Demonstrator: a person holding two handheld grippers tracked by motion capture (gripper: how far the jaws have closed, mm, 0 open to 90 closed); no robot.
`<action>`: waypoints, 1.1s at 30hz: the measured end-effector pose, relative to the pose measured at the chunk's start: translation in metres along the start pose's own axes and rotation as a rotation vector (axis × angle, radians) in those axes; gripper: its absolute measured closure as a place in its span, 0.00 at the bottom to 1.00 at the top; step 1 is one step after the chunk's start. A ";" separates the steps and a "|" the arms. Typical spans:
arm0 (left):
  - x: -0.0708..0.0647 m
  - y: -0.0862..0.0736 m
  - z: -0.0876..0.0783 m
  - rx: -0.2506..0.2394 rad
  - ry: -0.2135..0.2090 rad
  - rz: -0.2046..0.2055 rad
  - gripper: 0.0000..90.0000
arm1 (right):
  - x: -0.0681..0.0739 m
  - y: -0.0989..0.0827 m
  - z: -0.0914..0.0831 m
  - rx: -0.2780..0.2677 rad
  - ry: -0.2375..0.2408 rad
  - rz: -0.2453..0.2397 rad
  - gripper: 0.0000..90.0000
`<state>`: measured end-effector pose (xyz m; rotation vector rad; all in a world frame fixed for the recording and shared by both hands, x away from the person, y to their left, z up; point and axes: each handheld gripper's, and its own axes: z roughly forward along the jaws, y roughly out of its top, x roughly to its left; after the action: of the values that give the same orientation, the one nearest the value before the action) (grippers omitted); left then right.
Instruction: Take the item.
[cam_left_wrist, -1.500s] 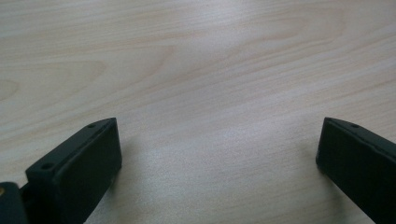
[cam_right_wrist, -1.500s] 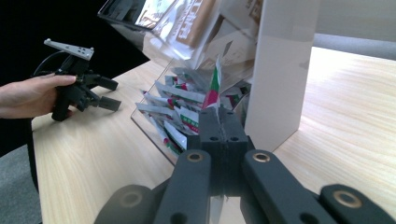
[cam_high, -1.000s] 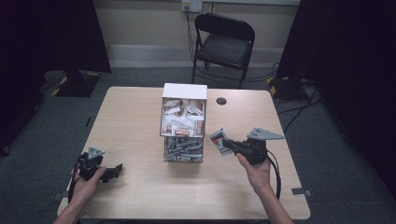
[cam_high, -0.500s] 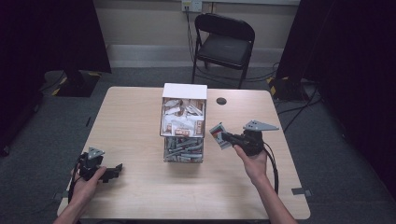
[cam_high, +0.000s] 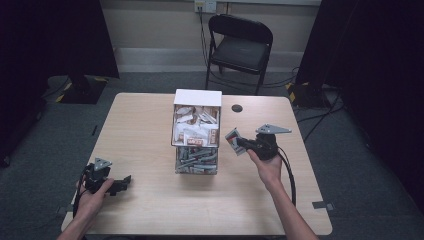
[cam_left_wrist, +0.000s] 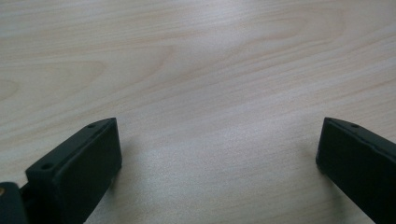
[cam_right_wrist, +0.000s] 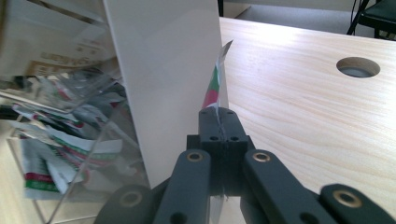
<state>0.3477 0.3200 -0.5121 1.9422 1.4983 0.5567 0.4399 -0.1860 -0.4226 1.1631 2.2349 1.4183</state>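
While clamped, right tongs (cam_right_wrist: 218, 122), packet (cam_right_wrist: 214, 88) edge-on.

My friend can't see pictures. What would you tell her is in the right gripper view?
The right gripper pinches a thin red, green and white packet between its shut black jaws, right beside a clear box full of similar packets. Behind lies a pale wooden table with a round hole.

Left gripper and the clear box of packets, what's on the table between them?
Nothing: in the high view, bare wooden table lies between the left gripper and the clear box.
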 end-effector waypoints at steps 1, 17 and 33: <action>0.000 0.000 0.000 0.000 0.000 0.000 0.00 | 0.000 0.000 0.002 0.005 0.000 -0.003 1.00; 0.000 0.000 0.000 0.000 -0.001 0.001 0.00 | -0.007 -0.030 0.031 0.086 -0.014 0.032 1.00; 0.000 0.000 0.000 0.000 -0.001 0.001 0.00 | -0.017 -0.046 0.046 0.123 -0.046 0.052 0.97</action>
<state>0.3478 0.3201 -0.5121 1.9438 1.4968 0.5563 0.4548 -0.1781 -0.4870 1.2884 2.3038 1.2749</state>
